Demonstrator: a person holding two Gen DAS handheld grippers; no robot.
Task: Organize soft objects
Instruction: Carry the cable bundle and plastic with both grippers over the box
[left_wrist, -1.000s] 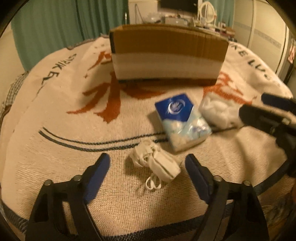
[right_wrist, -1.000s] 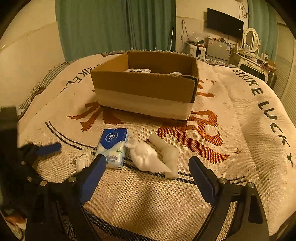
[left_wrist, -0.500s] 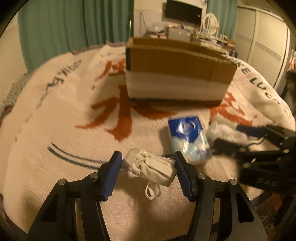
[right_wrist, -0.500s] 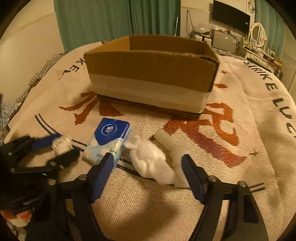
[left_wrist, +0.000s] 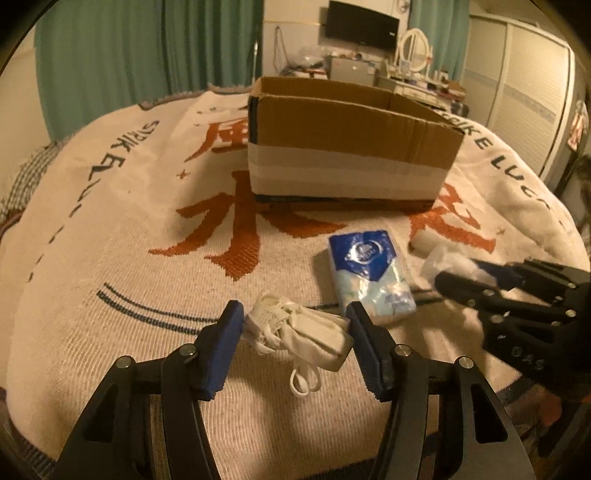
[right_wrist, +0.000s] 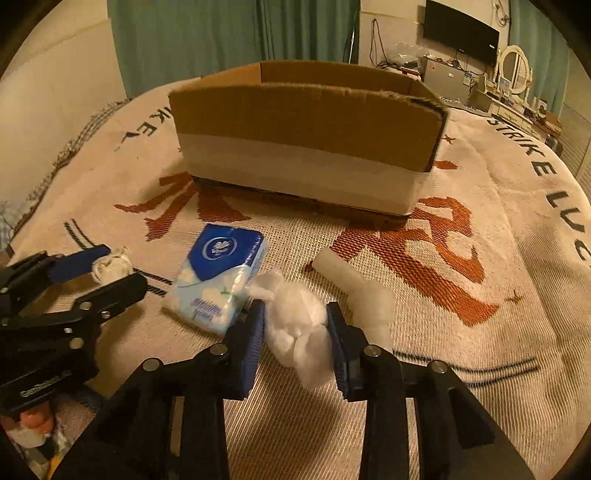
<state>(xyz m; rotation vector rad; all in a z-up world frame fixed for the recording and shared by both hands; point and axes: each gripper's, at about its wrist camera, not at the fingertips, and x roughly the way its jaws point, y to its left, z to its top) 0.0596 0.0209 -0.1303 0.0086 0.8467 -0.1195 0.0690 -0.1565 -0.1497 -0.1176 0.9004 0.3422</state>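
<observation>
Both tools pinched soft white things on the bed's blanket, near the cardboard box.

Left wrist view: the left tool (left_wrist: 295, 326) squeezed a folded face mask (left_wrist: 299, 332) across its bulk; light and limp, its loops dangled. Right wrist view: the right tool (right_wrist: 294, 326) gripped a cotton wad (right_wrist: 295, 325) mid-body, beside the tissue pack (right_wrist: 218, 273); feather-light, easily crushed.

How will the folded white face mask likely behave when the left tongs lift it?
The face mask will probably squash and sag, since its crumpled cloth already bunches between the left tongs. Its loose ear loops will likely dangle. It looks light.
</observation>
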